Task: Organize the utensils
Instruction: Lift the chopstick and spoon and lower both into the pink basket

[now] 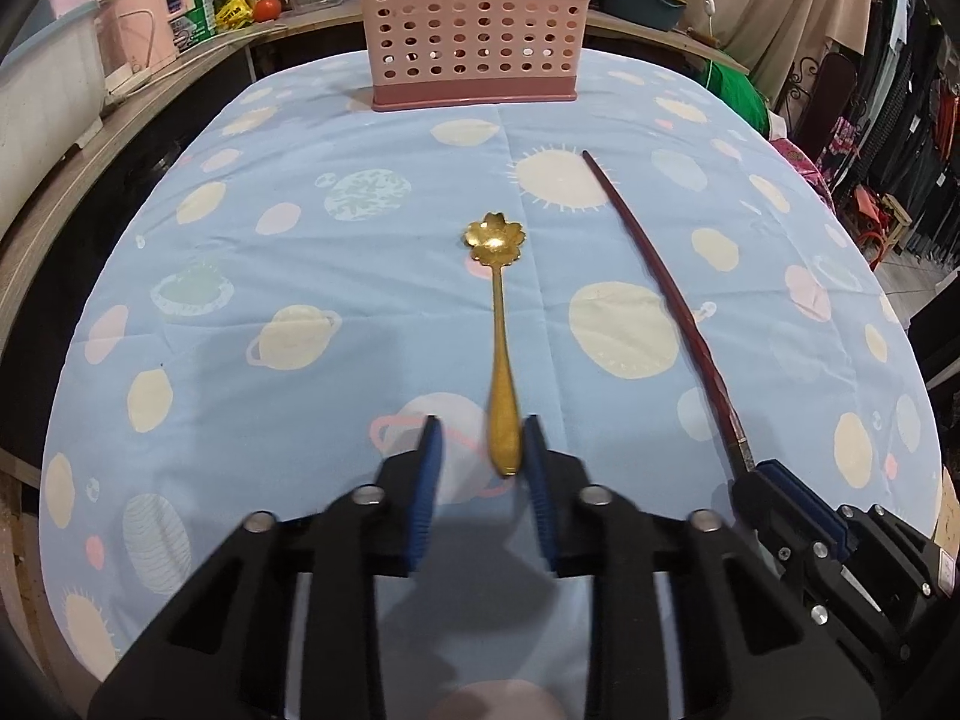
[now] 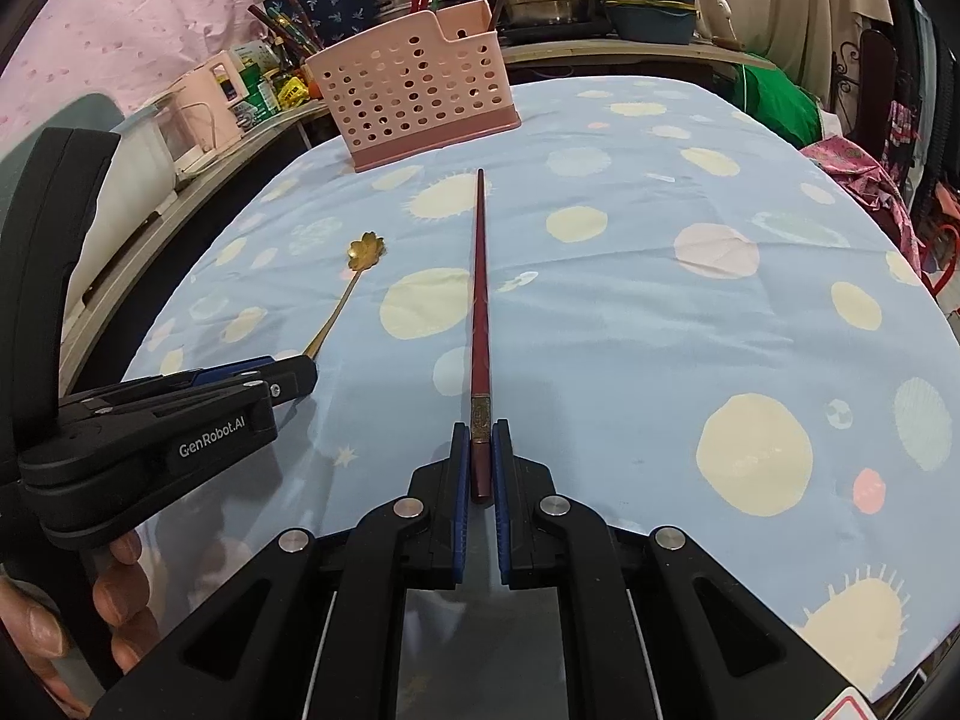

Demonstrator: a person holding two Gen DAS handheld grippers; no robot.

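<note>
A gold spoon [image 1: 498, 330] with a flower-shaped bowl lies on the blue planet-print tablecloth [image 1: 270, 192], handle toward me. My left gripper [image 1: 482, 425] straddles the handle's end; the right pad [image 1: 537, 468] is against it, the left pad stands off, so the jaws are open. A long dark red chopstick [image 2: 480, 300] lies pointing at the pink perforated utensil holder [image 2: 414, 96]. My right gripper [image 2: 480, 456] is shut on its thick end. From the right wrist view the left gripper [image 2: 300, 369] sits low at the spoon [image 2: 336, 312] handle.
The pink holder [image 1: 474, 30] stands at the table's far edge. Behind it a counter holds bottles, pots and a pink appliance [image 1: 156, 12]. Clothes hang at the right. A hand [image 2: 114, 594] grips the left tool's handle.
</note>
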